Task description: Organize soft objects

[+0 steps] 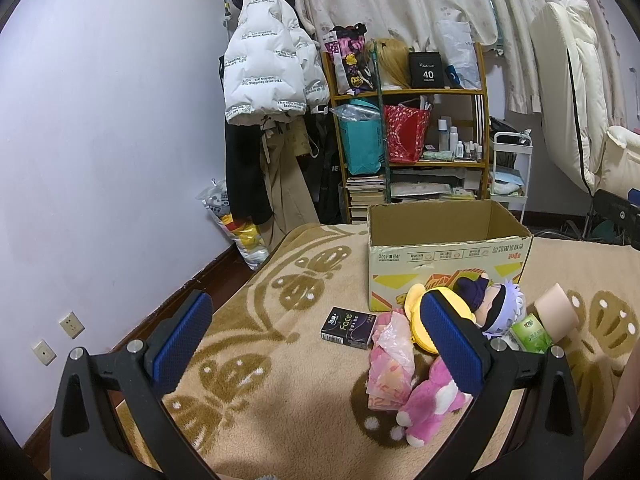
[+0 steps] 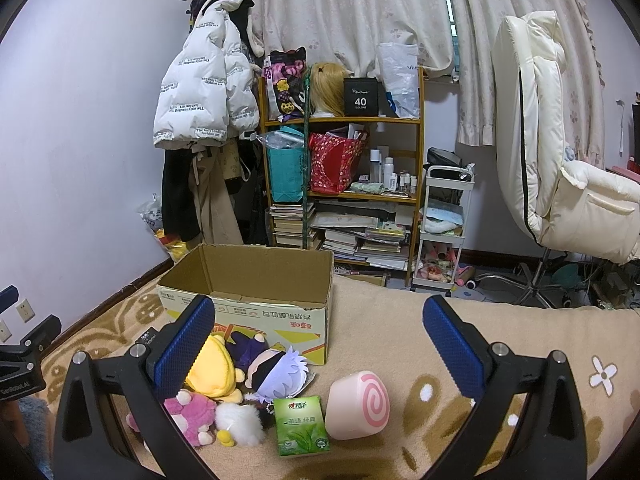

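An open cardboard box (image 1: 448, 256) (image 2: 256, 304) stands on the patterned blanket. In front of it lies a heap of soft toys: a yellow plush (image 2: 212, 372) (image 1: 416, 304), a white-haired doll (image 2: 276, 368) (image 1: 500, 304), a pink plush (image 2: 192, 416) (image 1: 428, 404), a white fluffy toy (image 2: 240, 422) and a pink swirl-roll cushion (image 2: 358, 404) (image 1: 556, 308). A green tissue pack (image 2: 302, 426) (image 1: 530, 332), a pink tissue pack (image 1: 390, 364) and a dark "Face" pack (image 1: 348, 326) lie among them. My left gripper (image 1: 316, 352) and my right gripper (image 2: 320, 356) both hover open above the blanket, holding nothing.
Beyond the bed stand a wooden shelf (image 2: 344, 120) full of bags and books, a white trolley (image 2: 444, 232), a cream office chair (image 2: 552, 160) and a coat rack with a white puffer jacket (image 1: 264, 64). Wall sockets (image 1: 72, 324) sit low on the left wall.
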Tool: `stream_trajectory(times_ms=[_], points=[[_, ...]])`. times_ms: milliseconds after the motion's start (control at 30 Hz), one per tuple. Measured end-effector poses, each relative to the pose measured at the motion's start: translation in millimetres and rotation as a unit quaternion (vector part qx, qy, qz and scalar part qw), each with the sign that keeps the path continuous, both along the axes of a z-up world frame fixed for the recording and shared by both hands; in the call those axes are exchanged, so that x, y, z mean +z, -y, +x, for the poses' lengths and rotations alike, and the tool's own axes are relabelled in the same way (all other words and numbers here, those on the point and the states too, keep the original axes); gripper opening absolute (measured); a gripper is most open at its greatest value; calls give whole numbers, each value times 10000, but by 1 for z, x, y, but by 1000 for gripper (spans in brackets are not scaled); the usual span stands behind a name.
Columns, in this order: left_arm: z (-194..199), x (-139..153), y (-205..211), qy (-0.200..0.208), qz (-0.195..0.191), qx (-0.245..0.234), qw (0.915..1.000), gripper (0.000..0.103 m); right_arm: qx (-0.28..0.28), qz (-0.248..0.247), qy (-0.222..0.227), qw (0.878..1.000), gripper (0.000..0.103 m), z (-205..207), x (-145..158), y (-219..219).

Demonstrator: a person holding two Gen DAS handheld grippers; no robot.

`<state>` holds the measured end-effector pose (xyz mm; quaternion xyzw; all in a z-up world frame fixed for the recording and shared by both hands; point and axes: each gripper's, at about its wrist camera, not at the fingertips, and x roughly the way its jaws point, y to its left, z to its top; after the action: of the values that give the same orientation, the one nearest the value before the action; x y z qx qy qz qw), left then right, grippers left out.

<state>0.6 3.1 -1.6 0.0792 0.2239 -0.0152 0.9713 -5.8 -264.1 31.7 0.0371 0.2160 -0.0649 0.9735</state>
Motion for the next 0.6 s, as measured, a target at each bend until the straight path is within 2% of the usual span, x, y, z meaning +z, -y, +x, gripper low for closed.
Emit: stream_trajectory(times_ms=[600], points=[[0, 0, 1, 0, 17, 4, 10000, 102, 0, 2, 5, 10000, 103, 0, 1, -1]])
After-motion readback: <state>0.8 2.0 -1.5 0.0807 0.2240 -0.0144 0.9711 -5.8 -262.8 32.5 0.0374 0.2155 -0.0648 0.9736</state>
